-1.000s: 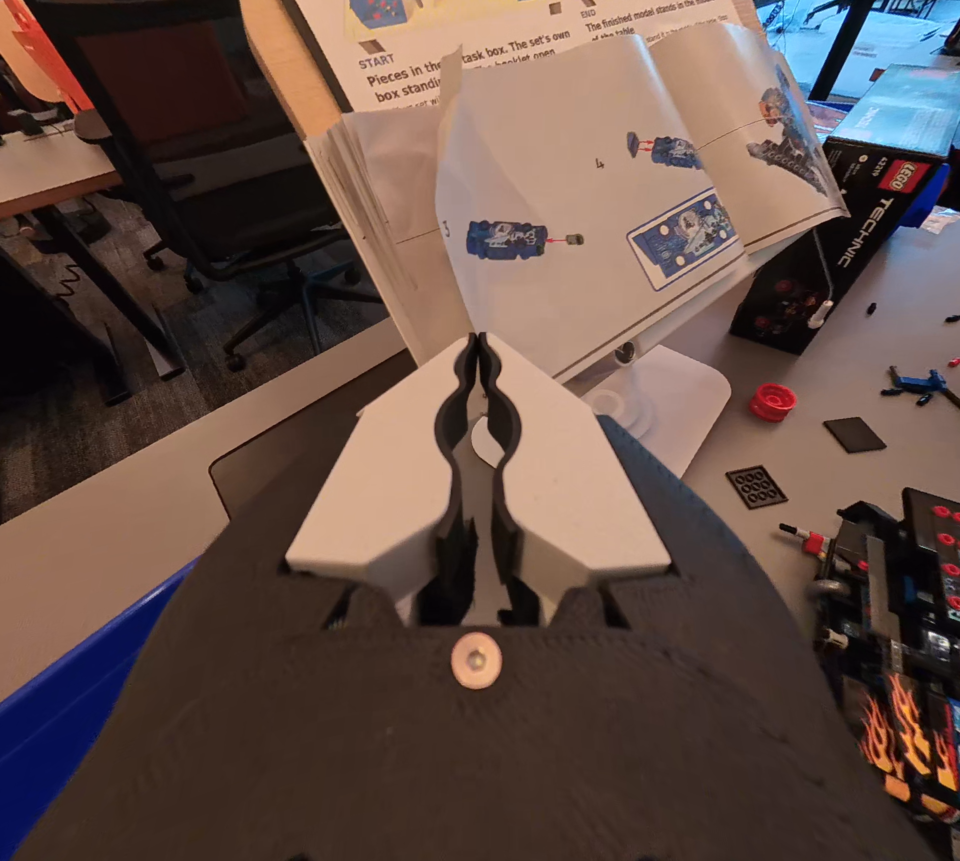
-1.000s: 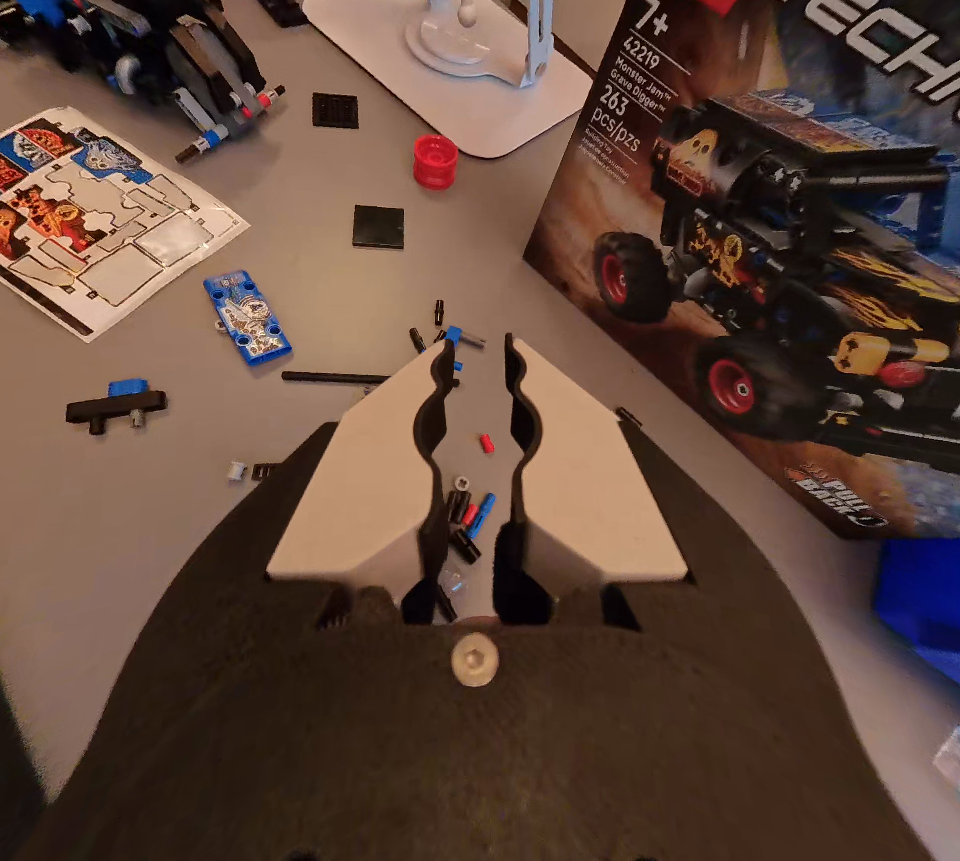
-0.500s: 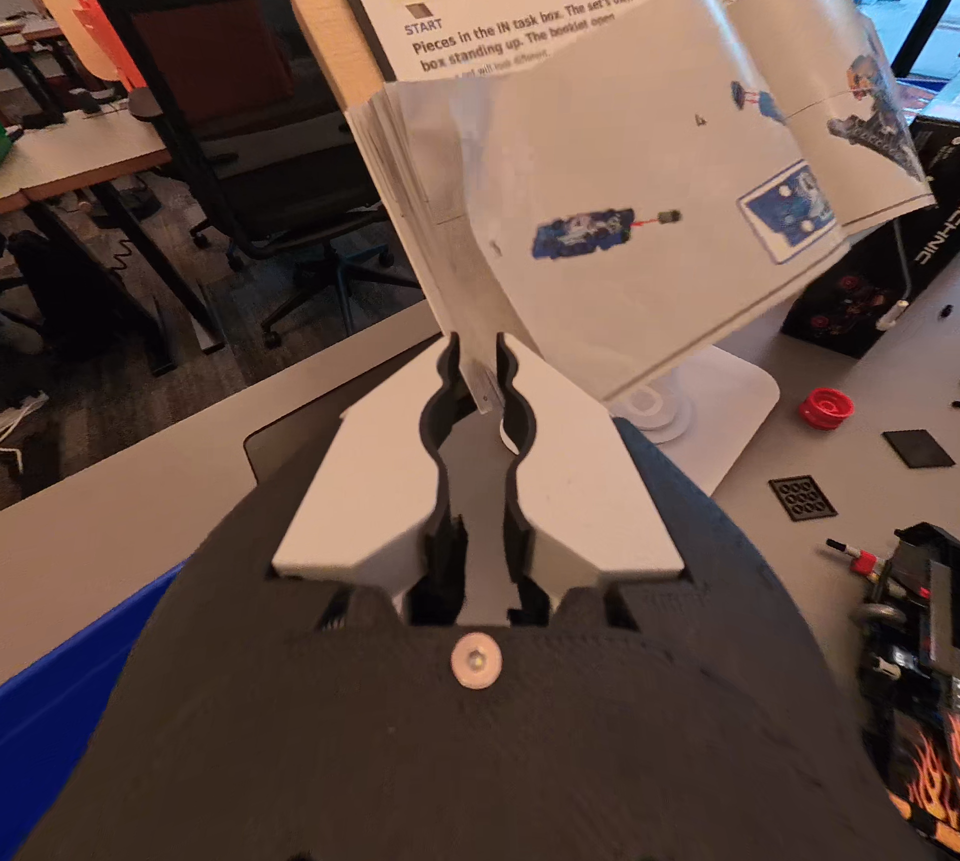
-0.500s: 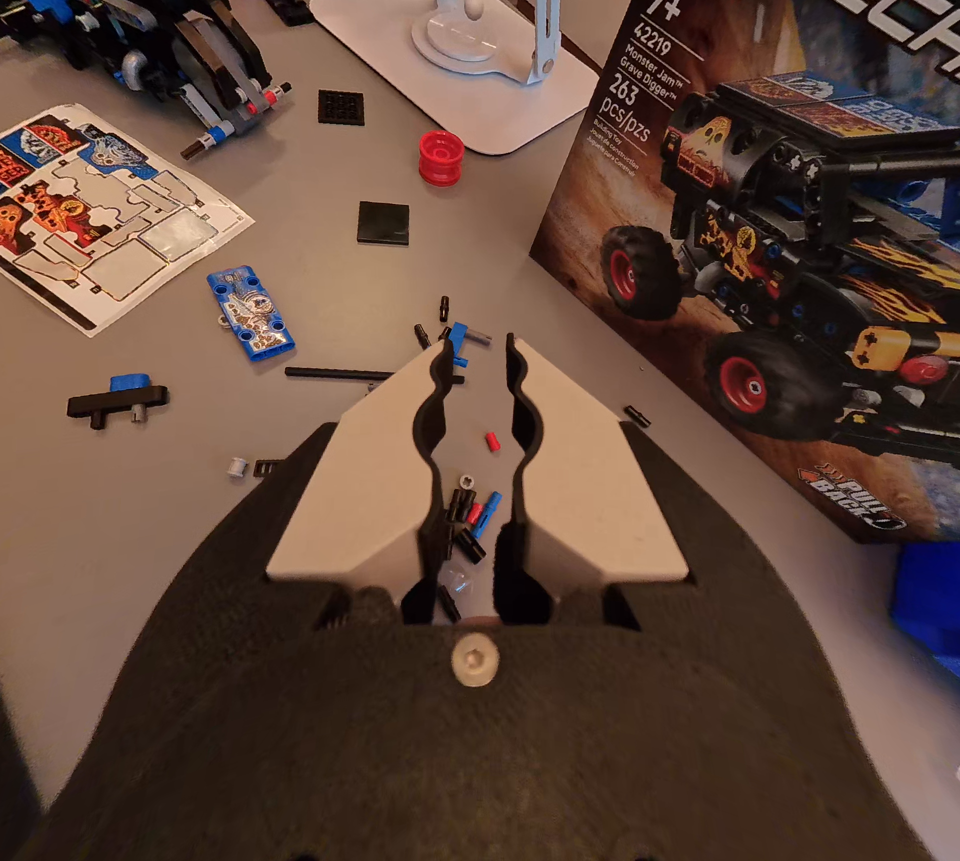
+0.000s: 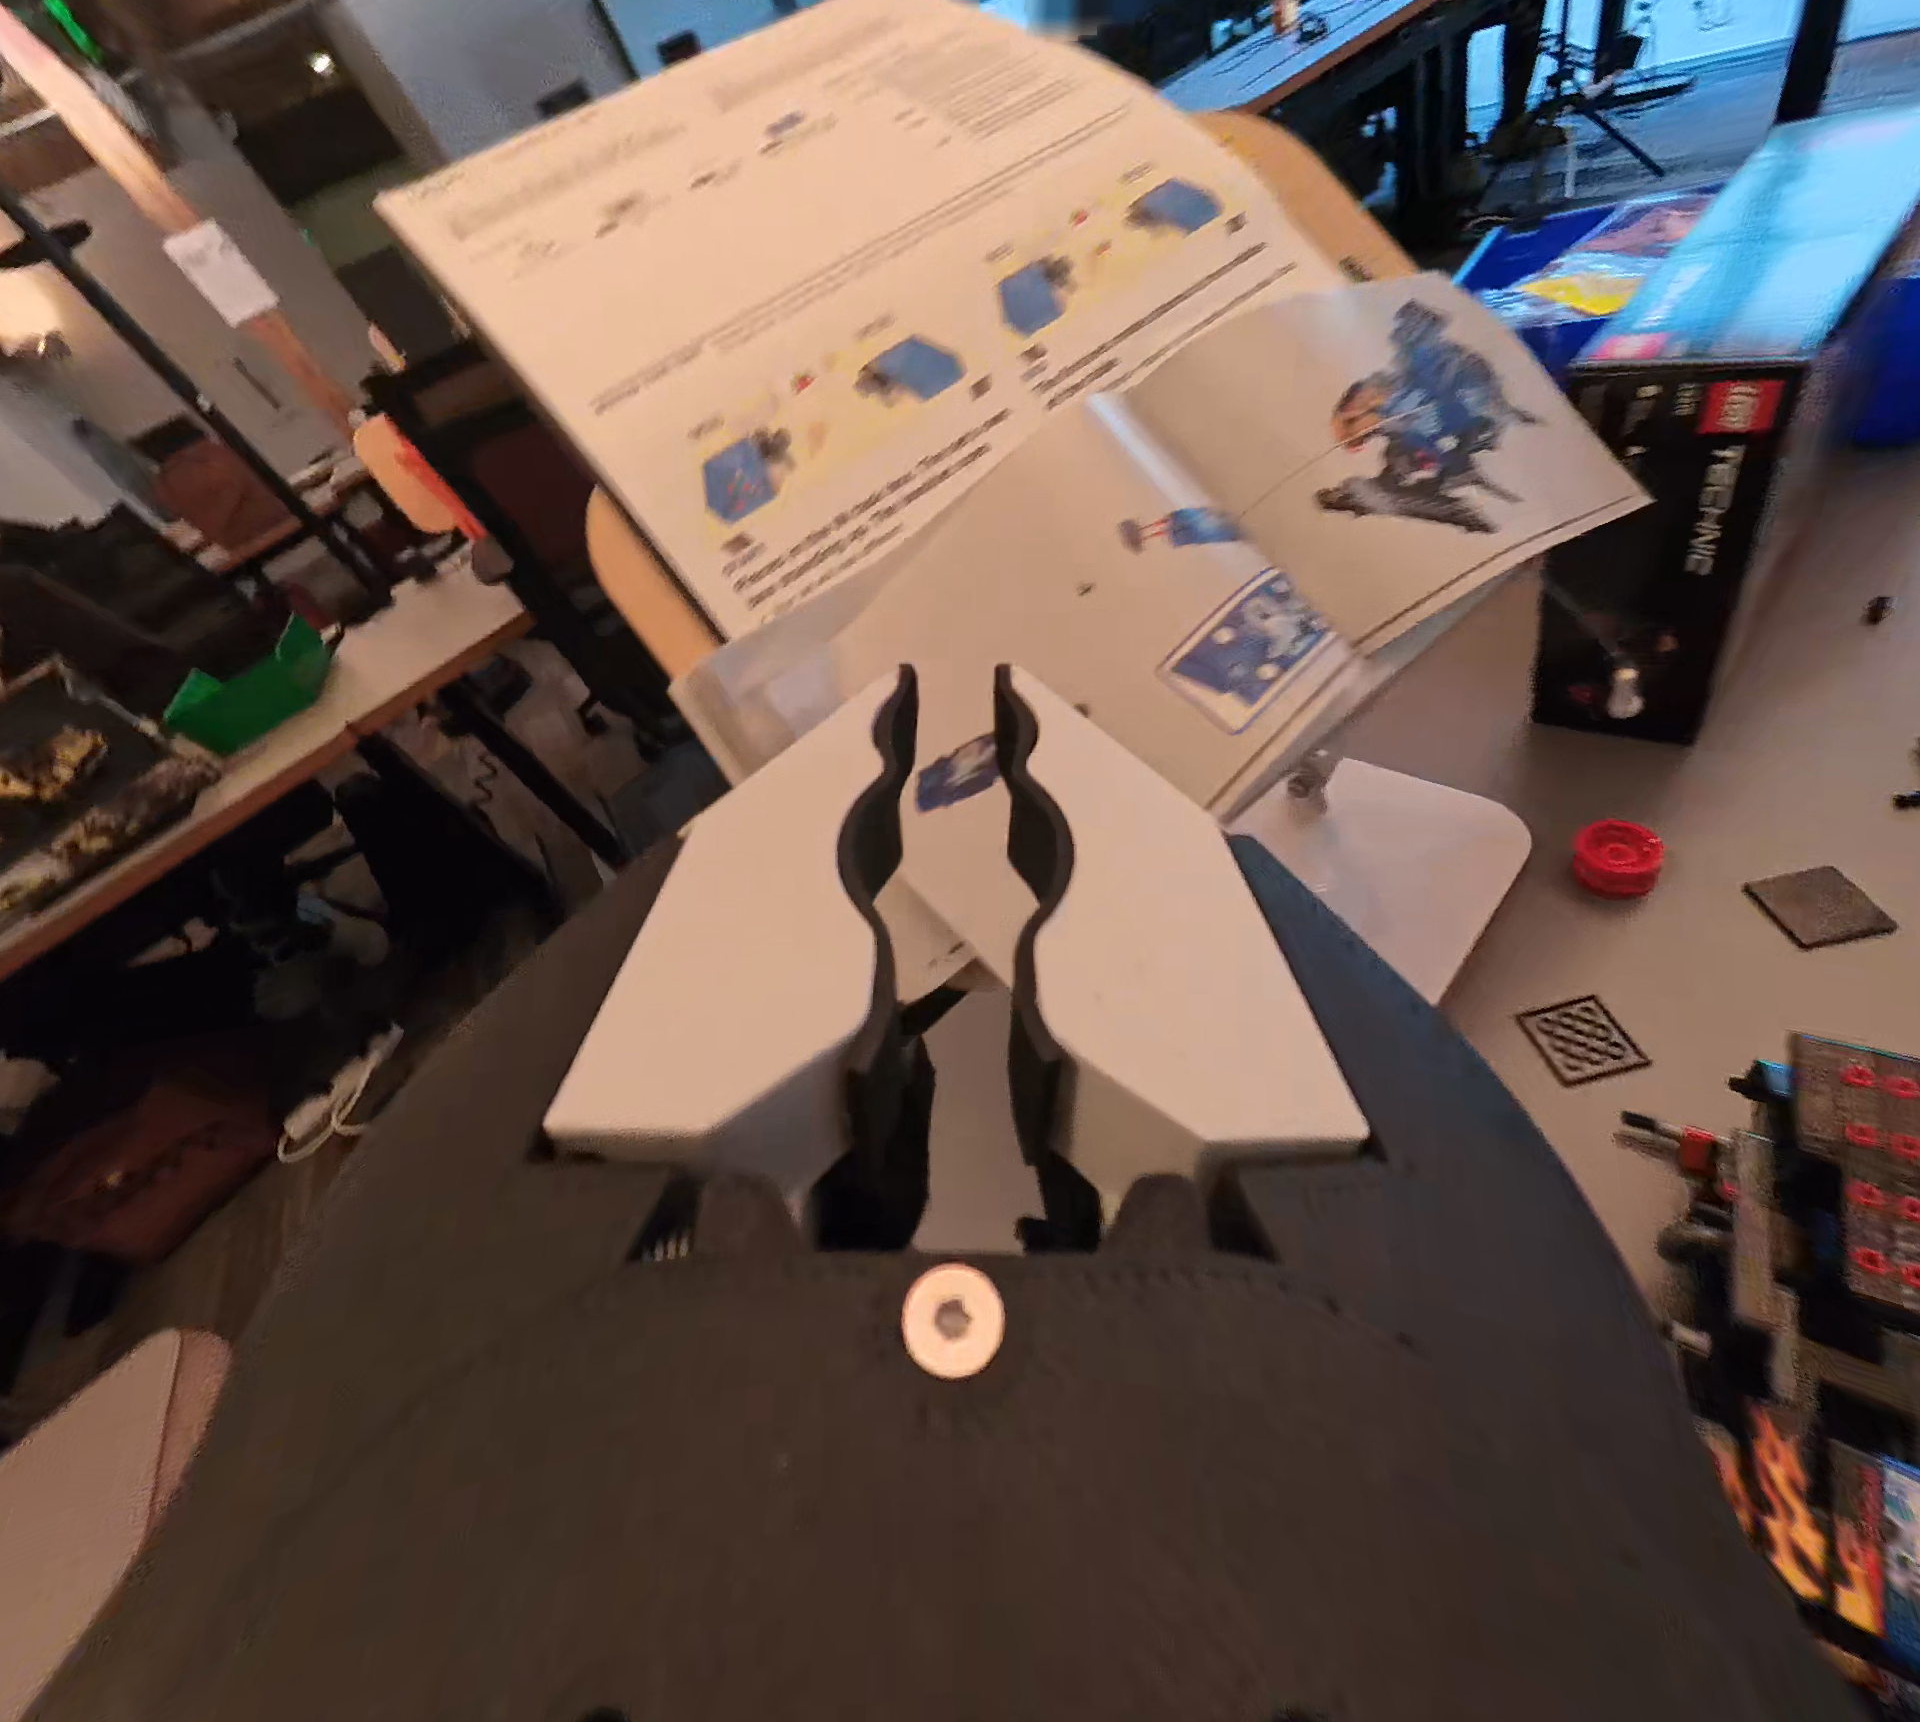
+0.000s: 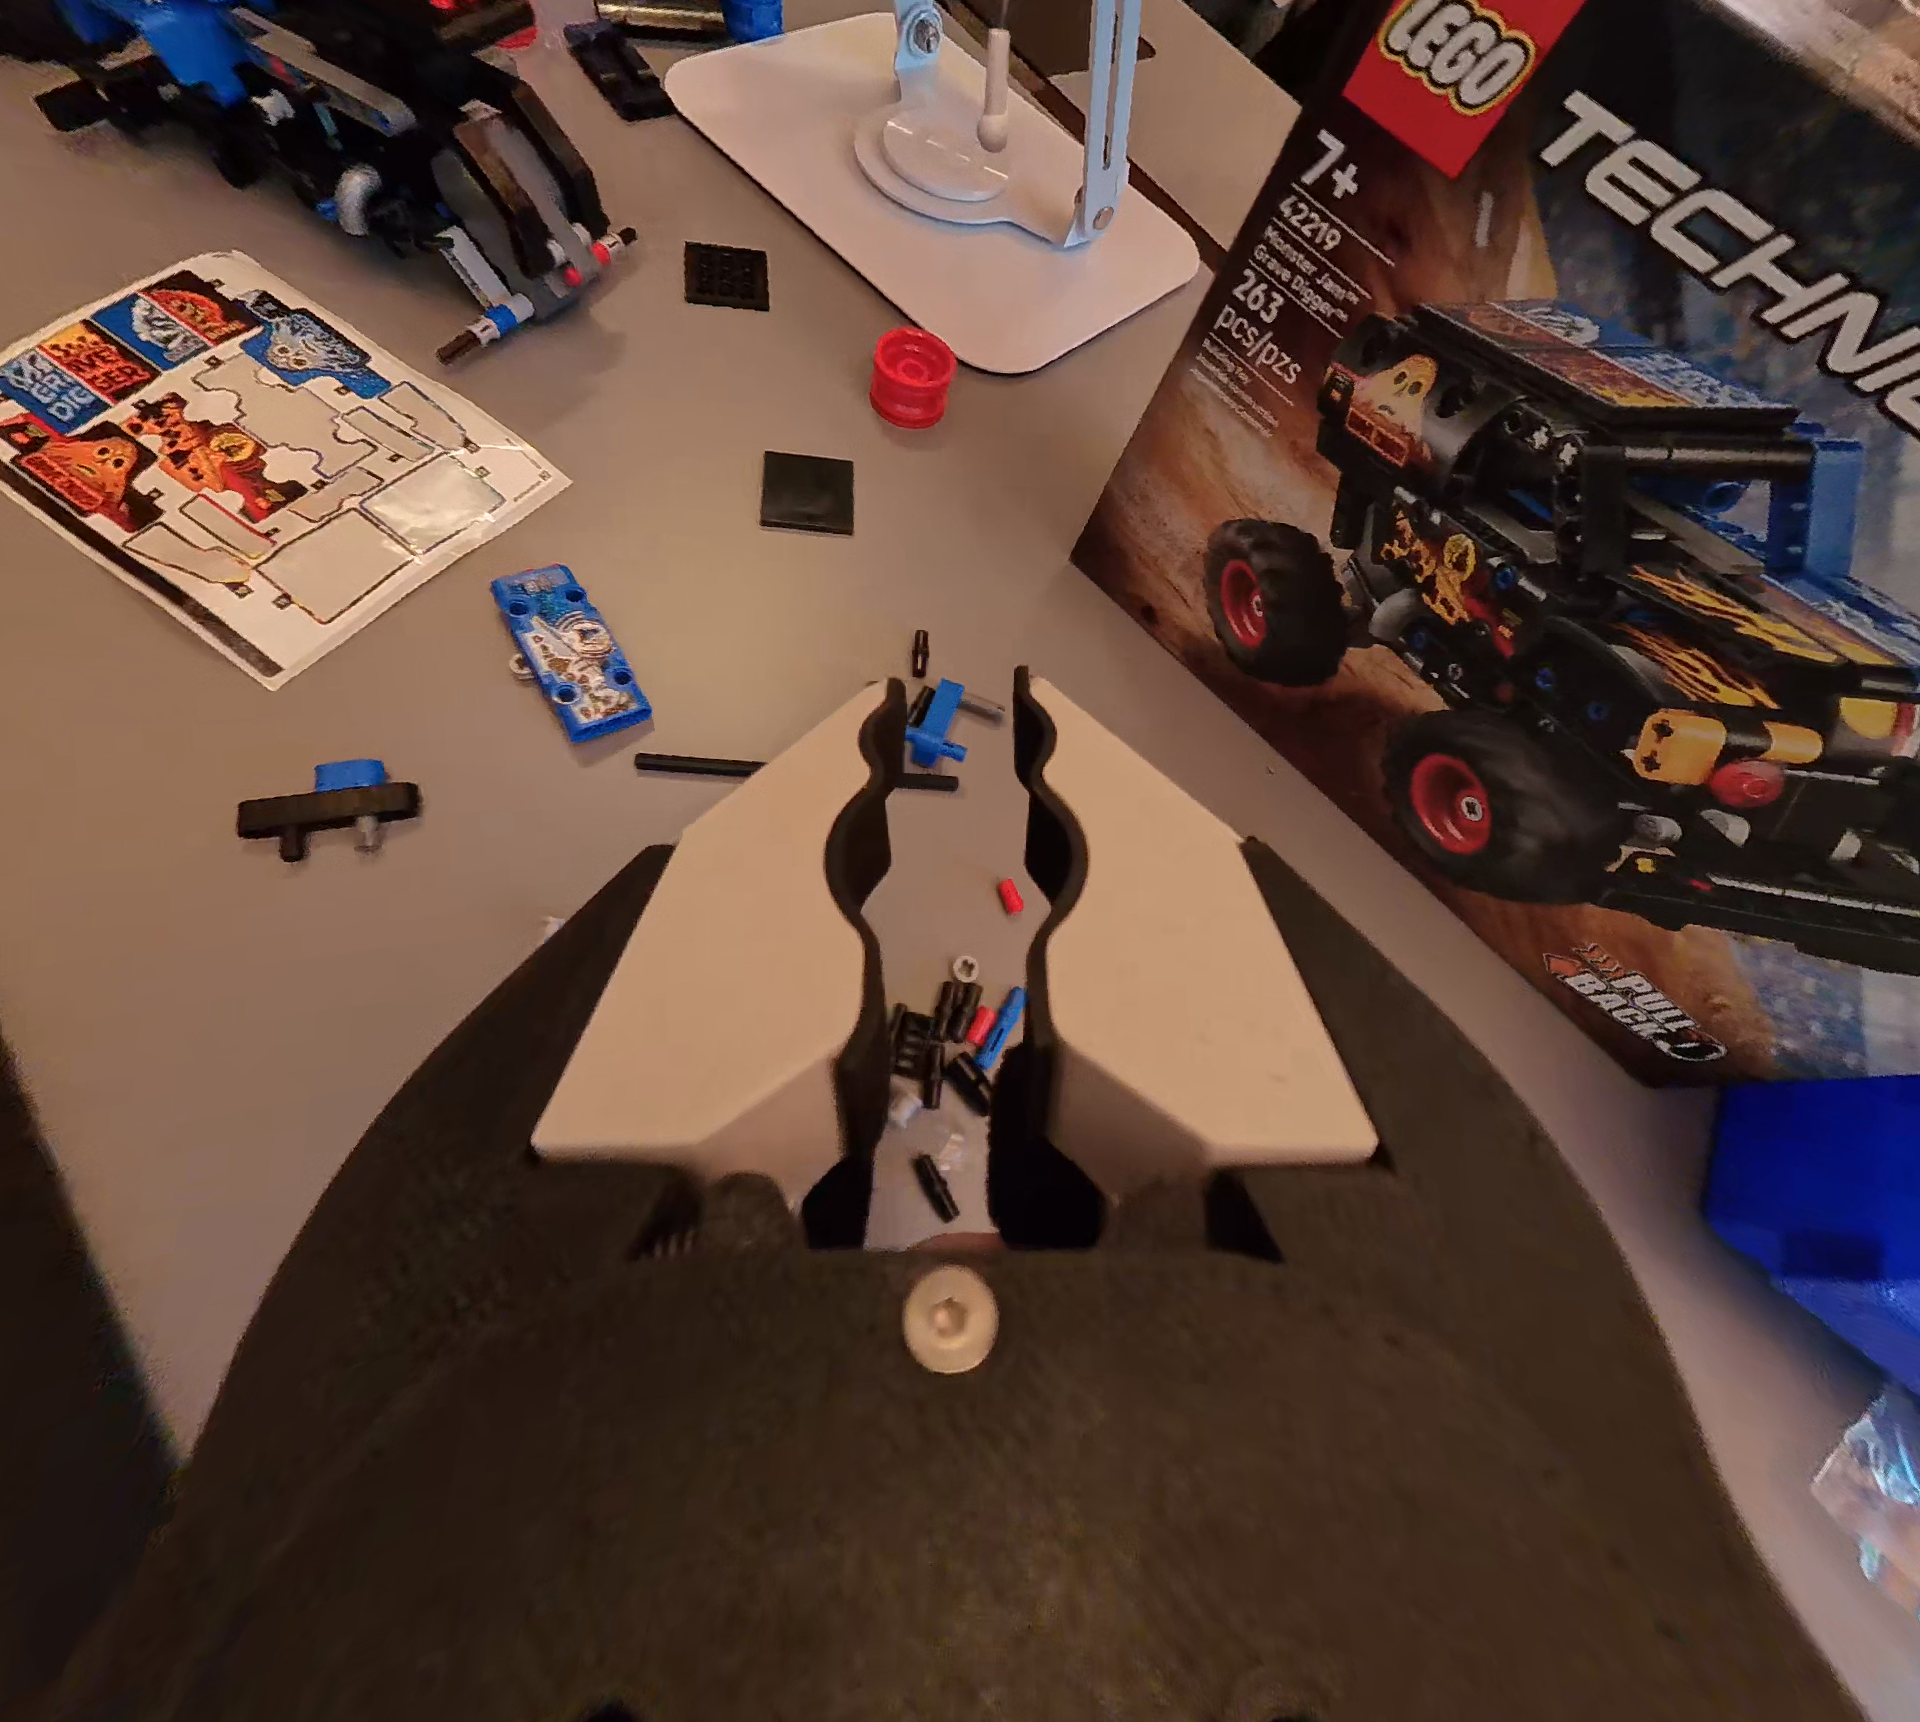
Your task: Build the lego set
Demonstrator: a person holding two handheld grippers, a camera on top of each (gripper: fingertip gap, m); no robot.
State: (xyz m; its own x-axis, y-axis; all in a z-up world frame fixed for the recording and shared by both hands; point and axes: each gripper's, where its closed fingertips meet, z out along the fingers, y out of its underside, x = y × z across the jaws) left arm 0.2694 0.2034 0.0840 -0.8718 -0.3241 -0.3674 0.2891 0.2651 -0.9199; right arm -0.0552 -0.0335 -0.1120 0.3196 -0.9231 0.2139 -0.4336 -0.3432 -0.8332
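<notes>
Hovering right gripper (image 6: 951, 685) agape over loose pins (image 6: 951, 1033) | left gripper (image 5: 956, 685) apart, booklet page (image 5: 961, 851) between

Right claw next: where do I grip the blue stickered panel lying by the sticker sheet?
Take the blue stickered panel across its narrow width, on the two long edges near mid-length, coming straight down. It lies flat on the table, so only its thin edges offer purchase; the right claw, already open, would likely need rotating to straddle it.
</notes>
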